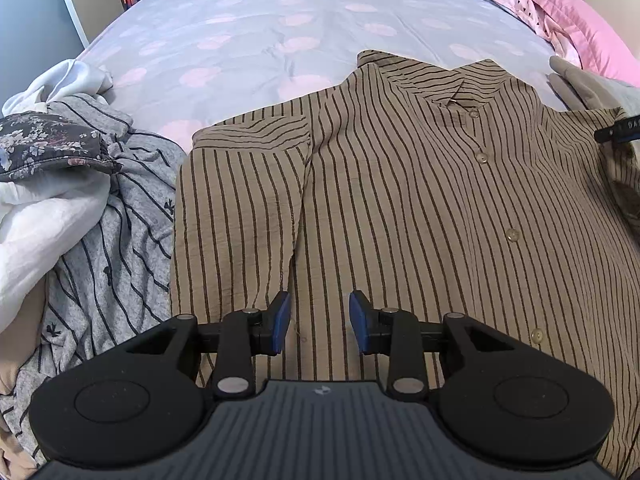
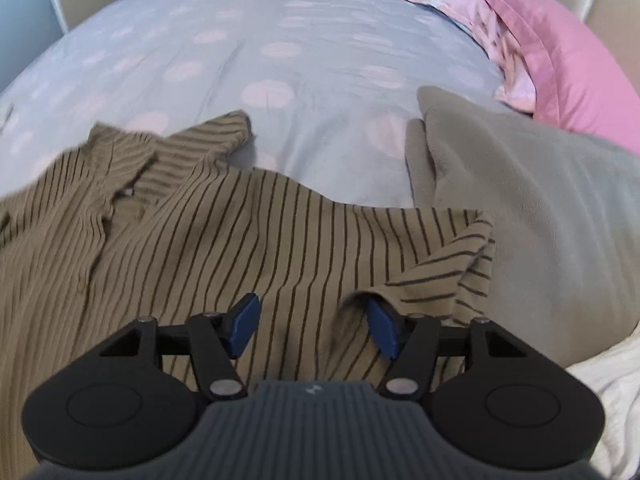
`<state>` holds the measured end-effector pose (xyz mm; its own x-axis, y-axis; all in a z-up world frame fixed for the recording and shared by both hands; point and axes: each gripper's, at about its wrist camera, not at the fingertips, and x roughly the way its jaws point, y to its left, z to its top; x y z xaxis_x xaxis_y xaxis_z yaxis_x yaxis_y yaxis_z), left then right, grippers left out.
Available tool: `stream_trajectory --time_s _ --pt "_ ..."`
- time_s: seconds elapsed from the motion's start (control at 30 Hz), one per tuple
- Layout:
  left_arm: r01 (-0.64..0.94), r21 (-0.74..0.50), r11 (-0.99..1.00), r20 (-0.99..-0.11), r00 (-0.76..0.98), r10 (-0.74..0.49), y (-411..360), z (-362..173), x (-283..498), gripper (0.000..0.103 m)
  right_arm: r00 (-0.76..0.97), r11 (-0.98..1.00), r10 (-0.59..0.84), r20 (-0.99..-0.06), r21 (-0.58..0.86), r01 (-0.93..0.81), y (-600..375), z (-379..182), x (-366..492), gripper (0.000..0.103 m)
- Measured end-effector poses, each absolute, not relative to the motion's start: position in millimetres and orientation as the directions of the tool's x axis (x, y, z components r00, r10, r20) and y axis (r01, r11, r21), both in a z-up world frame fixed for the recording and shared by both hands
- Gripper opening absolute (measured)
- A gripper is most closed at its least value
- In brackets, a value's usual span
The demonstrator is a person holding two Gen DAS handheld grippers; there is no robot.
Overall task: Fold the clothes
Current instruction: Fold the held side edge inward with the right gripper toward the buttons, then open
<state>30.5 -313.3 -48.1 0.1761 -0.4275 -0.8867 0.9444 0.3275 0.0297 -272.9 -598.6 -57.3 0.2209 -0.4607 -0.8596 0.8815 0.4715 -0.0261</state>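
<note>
A tan shirt with thin dark stripes lies front up on the bed, buttons showing, its left sleeve folded in over the body. My left gripper is open just above the shirt's lower front. In the right wrist view the same shirt lies below my right gripper, which is open. A raised fold of the right sleeve drapes against the right blue pad. The right gripper's tip also shows at the left wrist view's right edge.
The bed sheet is pale lilac with pink dots. A heap of clothes, white, grey striped and floral, lies left of the shirt. A grey fleece garment lies right of it. Pink pillows sit at the far right.
</note>
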Motion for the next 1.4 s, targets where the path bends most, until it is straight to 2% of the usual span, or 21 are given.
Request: stream_trajectory --time_s 0.1,0.33,0.4,0.43,0.47,0.5,0.6,0.83,1.13,1.4 --pt "0.946 0.039 0.321 -0.885 0.182 -0.429 -312.2 -47.6 29.0 0.030 0.241 0.462 -0.454 -0.858 0.004 0.887 -592.0 -52.9 -276.4 0.063" --pt "0.942 0.070 0.327 -0.884 0.210 -0.417 -310.7 -47.0 28.9 0.030 0.241 0.487 -0.502 -0.831 -0.041 0.873 -569.0 -30.5 -298.8 0.059" --pt "0.940 0.073 0.334 -0.885 0.216 -0.413 -310.1 -47.1 30.0 0.030 0.215 0.472 -0.523 -0.825 -0.070 0.879 -568.2 -30.2 -310.0 0.040" --pt "0.938 0.077 0.338 -0.886 0.220 -0.408 -310.2 -47.5 30.4 0.030 0.189 0.451 -0.533 -0.825 -0.088 0.888 -569.8 -32.8 -315.8 0.035" --pt "0.937 0.081 0.340 -0.888 0.223 -0.403 -310.3 -48.5 31.1 0.030 0.162 0.430 -0.542 -0.825 -0.106 0.897 -571.5 -35.6 -321.7 0.023" --pt "0.936 0.084 0.341 -0.889 0.225 -0.398 -310.4 -49.6 31.9 0.030 0.143 0.416 -0.548 -0.824 -0.120 0.902 -574.0 -39.1 -326.3 0.015" --pt "0.935 0.092 0.342 -0.893 0.230 -0.387 -311.6 -53.0 33.0 0.030 0.106 0.396 -0.568 -0.816 -0.159 0.904 -583.0 -49.4 -333.9 0.010" --pt "0.933 0.113 0.342 -0.904 0.239 -0.354 -316.3 -62.7 35.9 0.030 0.095 0.380 -0.573 -0.814 -0.160 0.911 -619.2 -70.3 -323.4 0.009" --pt "0.937 0.138 0.322 -0.914 0.246 -0.323 -318.7 -75.4 40.0 0.030 0.037 0.263 -0.587 -0.808 -0.147 0.954 -685.4 -85.9 -304.7 0.009" --pt "0.929 0.119 0.351 -0.911 0.243 -0.333 -319.9 -70.0 48.0 0.030 0.115 0.334 -0.581 -0.806 -0.107 0.937 -663.1 -62.7 -302.2 0.012"
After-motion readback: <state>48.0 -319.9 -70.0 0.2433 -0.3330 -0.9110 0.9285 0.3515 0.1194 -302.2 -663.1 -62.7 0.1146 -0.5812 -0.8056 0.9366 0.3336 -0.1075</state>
